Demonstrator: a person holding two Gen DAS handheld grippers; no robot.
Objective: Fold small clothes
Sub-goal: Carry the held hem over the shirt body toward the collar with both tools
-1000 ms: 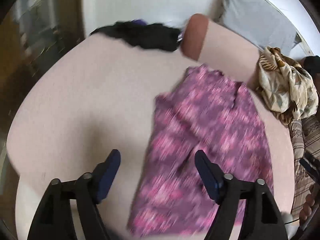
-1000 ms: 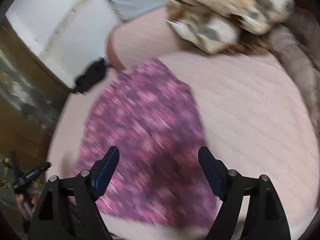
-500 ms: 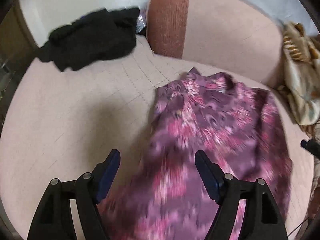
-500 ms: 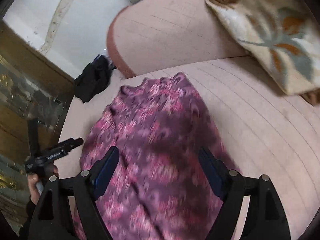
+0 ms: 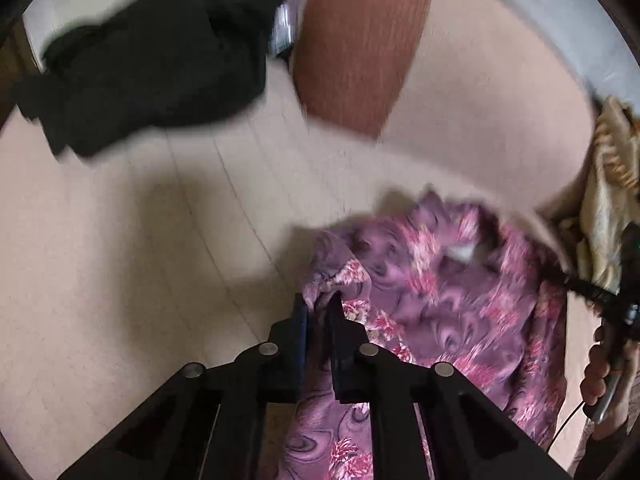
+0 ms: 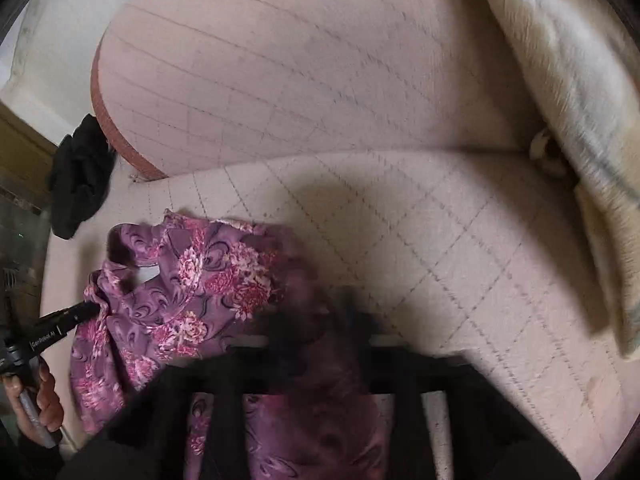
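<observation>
- Pink quilted sofa [image 6: 460, 248] fills both views, its backrest [image 5: 480, 92] behind.
- Purple floral garment [image 5: 448, 304] lies rumpled on the seat.
- Black clothing [image 5: 152, 68] is heaped well apart from it.
- Left gripper [image 5: 318, 316], fingers nearly together, pinches the garment's edge.
- Right gripper [image 6: 320, 312] is a blur over the fabric; grip impossible to judge.

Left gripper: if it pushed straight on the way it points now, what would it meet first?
The left gripper is already shut on an edge of the purple floral garment. Beyond that fold lies bare pink quilted cushion, then probably the reddish bolster, though depth is unclear.
</observation>
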